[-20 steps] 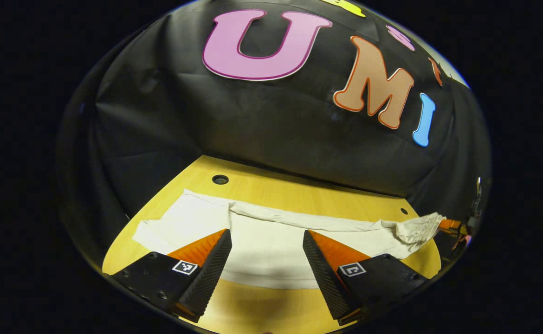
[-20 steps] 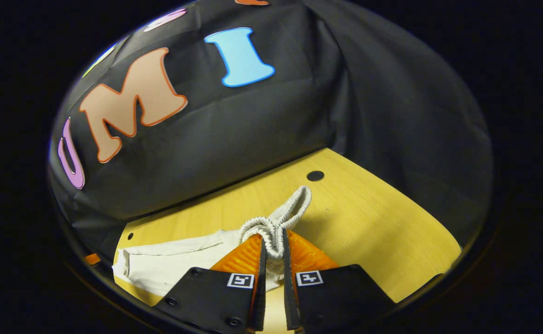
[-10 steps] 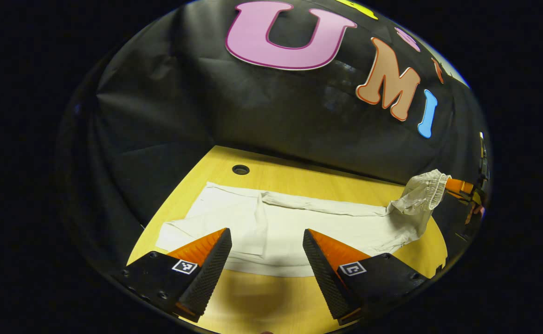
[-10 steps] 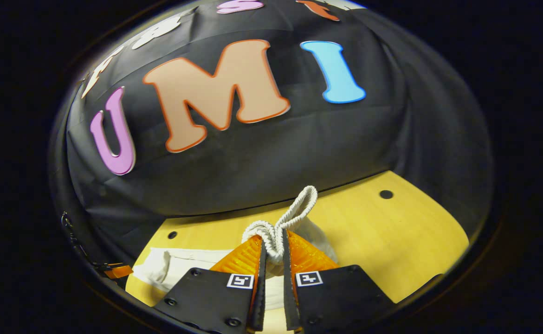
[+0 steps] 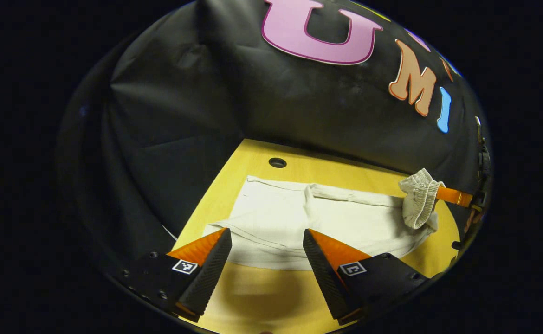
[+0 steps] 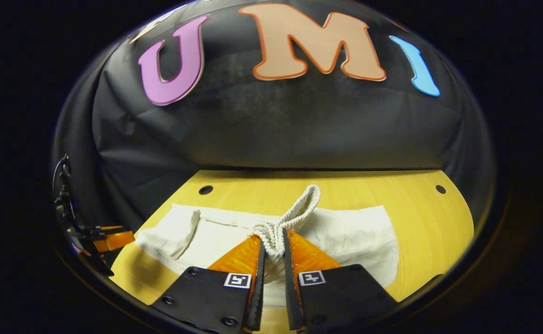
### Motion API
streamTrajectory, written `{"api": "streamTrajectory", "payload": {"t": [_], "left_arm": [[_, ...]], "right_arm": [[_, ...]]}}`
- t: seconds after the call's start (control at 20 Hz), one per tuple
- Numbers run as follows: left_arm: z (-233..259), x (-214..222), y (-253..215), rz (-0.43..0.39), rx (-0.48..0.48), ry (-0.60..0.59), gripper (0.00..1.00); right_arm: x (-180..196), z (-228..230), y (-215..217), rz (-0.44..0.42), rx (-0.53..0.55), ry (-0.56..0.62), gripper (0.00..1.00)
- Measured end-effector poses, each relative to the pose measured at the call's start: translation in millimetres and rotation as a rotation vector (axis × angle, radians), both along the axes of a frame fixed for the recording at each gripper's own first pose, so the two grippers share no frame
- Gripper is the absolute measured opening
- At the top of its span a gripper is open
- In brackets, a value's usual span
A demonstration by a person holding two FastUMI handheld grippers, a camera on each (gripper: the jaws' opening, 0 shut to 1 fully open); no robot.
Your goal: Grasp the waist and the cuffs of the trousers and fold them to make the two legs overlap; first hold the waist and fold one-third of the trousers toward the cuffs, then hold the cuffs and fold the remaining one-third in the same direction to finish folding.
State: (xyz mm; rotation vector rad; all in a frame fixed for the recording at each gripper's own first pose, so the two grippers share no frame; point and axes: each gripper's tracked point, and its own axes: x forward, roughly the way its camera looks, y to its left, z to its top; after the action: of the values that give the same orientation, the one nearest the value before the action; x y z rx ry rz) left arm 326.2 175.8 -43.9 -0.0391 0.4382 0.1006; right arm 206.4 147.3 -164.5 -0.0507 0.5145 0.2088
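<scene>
— Looking at the right tongs (image 6: pixel 271 283), what do they have hold of?

— The waist (image 6: pixel 278 227) of the trousers (image 6: pixel 345 239). Both fingers press on the gathered elastic band from either side, and a loop of it sticks up past the fingertips. In the left gripper view the same bunched waist (image 5: pixel 417 199) hangs at the far right, raised off the surface (image 5: pixel 257 297), with the right tongs' fingers (image 5: pixel 452 196) reaching in behind it.

— And the rest of the trousers?

— Pale cream cloth, lying flat on the yellow wooden surface (image 6: pixel 420 218). From the left gripper view the trousers (image 5: pixel 327 222) stretch across the board, with a crease running down near the middle and a rumpled seam along the far edge. The cuff end lies towards the left, near the left tongs.

— What are the left tongs (image 5: pixel 267 264) doing?

— They stand wide apart, gripping nothing. They hover just over the near edge of the cloth, one fingertip by the corner of the cuff end, the other over the fabric further along. I cannot tell whether either tip touches the cloth.

— Anything else on the surface?

— A round hole (image 5: pixel 277 162) in the board beyond the far edge of the trousers, close to the black cloth wall (image 5: pixel 183 116). From the right gripper view there are two such holes, one (image 6: pixel 205 189) at the left and one (image 6: pixel 440 189) at the right.
</scene>
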Motion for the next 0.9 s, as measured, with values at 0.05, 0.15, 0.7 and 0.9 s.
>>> {"api": "streamTrajectory", "payload": {"t": [0.05,0.15,0.7,0.9], "left_arm": [[-3.6,2.7,8.1,0.001,0.013,0.004,0.95],[-11.6,8.5,20.4,0.011,0.022,0.013,0.95],[-53.3,10.2,45.5,0.039,0.010,0.121,0.95],[-53.6,7.1,48.3,0.036,0.047,0.131,1.00]], "right_arm": [[0.0,-4.9,-1.2,0.009,-0.007,0.010,0.24],[-9.7,-1.6,0.8,0.020,0.006,0.029,0.42],[-23.4,14.1,-35.5,-0.127,-0.012,-0.013,0.97],[-31.1,20.8,-57.8,-0.186,-0.001,-0.022,0.92]]}}
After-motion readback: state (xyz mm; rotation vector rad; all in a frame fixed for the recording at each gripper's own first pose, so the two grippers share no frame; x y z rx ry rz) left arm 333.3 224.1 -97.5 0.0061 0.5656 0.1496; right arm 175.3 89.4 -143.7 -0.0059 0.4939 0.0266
